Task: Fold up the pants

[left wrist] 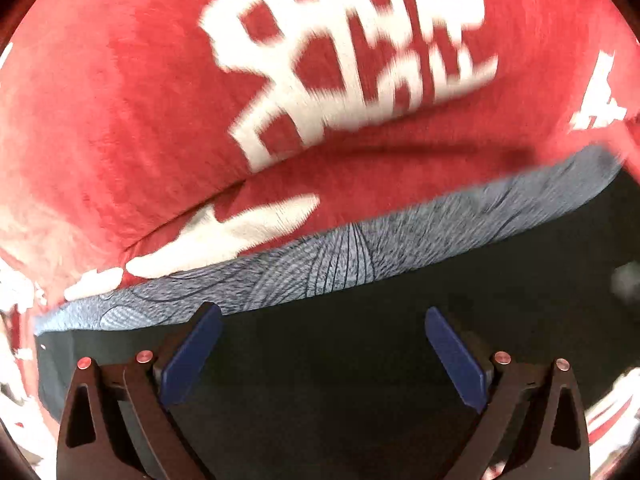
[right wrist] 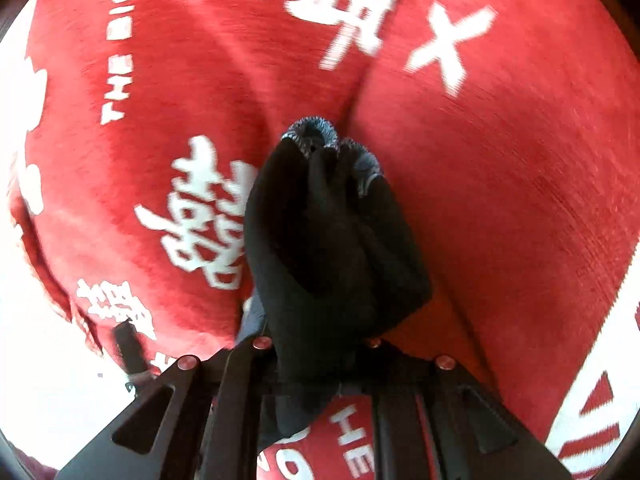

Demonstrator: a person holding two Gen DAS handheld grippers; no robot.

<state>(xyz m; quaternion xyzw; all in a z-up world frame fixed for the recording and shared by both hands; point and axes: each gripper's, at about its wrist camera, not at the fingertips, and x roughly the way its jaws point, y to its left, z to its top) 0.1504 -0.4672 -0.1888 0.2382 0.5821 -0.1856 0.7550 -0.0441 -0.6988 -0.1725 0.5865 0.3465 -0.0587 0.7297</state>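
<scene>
Dark bunched pants, plush red blanket

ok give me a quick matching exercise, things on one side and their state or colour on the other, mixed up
Things:
1. left gripper
2. right gripper
3. dark pants with grey patterned waistband
4. plush blanket with white lettering

States or colours:
A. red
B. open, blue pads apart, holding nothing
C. bunched up between shut fingers in the right wrist view
D. shut on dark cloth

Pairs: 1-B, 2-D, 3-C, 4-A
</scene>
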